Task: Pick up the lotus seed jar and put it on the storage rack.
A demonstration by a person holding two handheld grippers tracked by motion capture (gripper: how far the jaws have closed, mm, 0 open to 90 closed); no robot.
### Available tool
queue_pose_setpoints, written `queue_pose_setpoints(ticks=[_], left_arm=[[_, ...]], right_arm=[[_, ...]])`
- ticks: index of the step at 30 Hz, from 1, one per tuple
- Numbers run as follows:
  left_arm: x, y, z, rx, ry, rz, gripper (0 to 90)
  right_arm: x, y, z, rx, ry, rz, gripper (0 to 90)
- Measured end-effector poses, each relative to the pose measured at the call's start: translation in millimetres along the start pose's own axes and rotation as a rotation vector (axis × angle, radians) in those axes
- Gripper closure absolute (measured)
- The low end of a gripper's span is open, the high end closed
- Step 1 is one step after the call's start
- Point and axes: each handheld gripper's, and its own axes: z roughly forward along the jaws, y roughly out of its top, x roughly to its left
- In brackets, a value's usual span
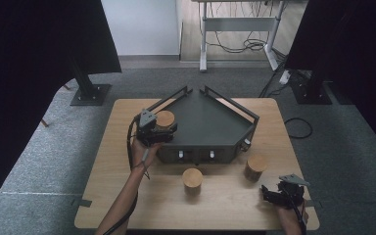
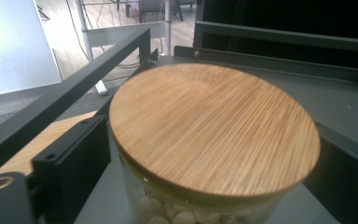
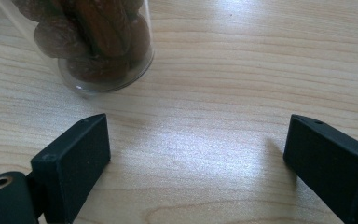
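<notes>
The left gripper [image 1: 162,128] stood with its jaws spread on either side of a glass jar [image 2: 205,186] with a bamboo lid [image 2: 213,128], which sat at the left edge of the dark tray [image 1: 210,122]; whether the pads pressed the glass could not be told. The right gripper [image 1: 270,195] rested wide open and empty at the table's [image 1: 122,147] near right corner, a jar of dates [image 3: 98,42] just beyond it.

Overhead view; 2 close gripper views
</notes>
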Motion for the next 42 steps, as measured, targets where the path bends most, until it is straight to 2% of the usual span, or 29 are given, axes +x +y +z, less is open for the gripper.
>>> queue_pose_setpoints(ticks=[6,25,42], left_arm=[[2.3,-2.2,-2.2,-0.01,-0.002,-0.009,4.4],[-6.8,1.5,-24.8,-0.03,0.006,0.042,5.2],[-10.9,-0.2,-47.0,-0.041,0.001,0.044,5.4]], right_arm=[[-0.1,0.0,0.0,0.0,0.001,-0.001,6.4],[-0.1,0.0,0.0,0.0,0.001,-0.001,6.4],[0.0,0.0,0.0,0.0,0.001,-0.001,6.4]])
